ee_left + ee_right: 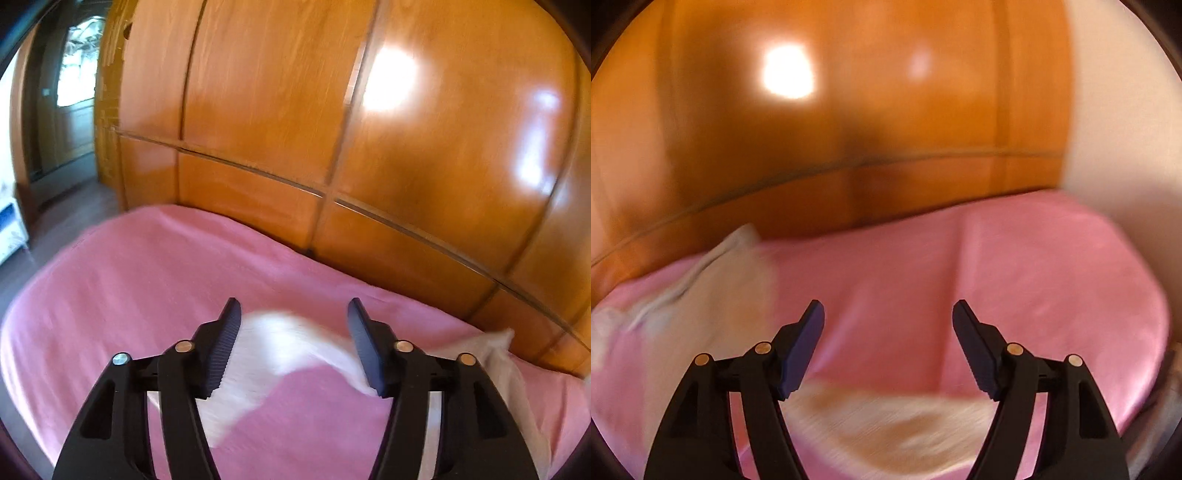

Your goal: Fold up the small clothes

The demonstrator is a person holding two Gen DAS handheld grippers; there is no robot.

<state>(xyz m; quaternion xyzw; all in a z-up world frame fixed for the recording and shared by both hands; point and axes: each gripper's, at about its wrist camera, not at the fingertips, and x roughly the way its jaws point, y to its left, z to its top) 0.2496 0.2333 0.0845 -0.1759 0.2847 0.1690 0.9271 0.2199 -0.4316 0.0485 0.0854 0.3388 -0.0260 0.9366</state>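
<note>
a tall wooden wardrobe [280, 110] fills the back of both views, glossy orange-brown, with bright glare patches on its doors. at the far left of the left view a dark doorway [70, 103] opens beyond it. below the wardrobe lies a bed under a pink sheet [140, 280], smooth apart from a long crease seen in the right view.

on the sheet a white garment [273, 350] lies crumpled and blurred, just under and beyond the left gripper [293, 347]; the same pale cloth shows low in the right view, below the right gripper [888, 350]. a second white piece [495, 347] sits against the wardrobe's foot at the bed's far edge, to the left in the right view.

both grippers hang above the bed, pointing down at it. the left one's fingers [225, 343] stand apart, with nothing pinched; the cloth is behind them, not gripped. the right one's fingers [801, 347] are spread wide too, empty.
</note>
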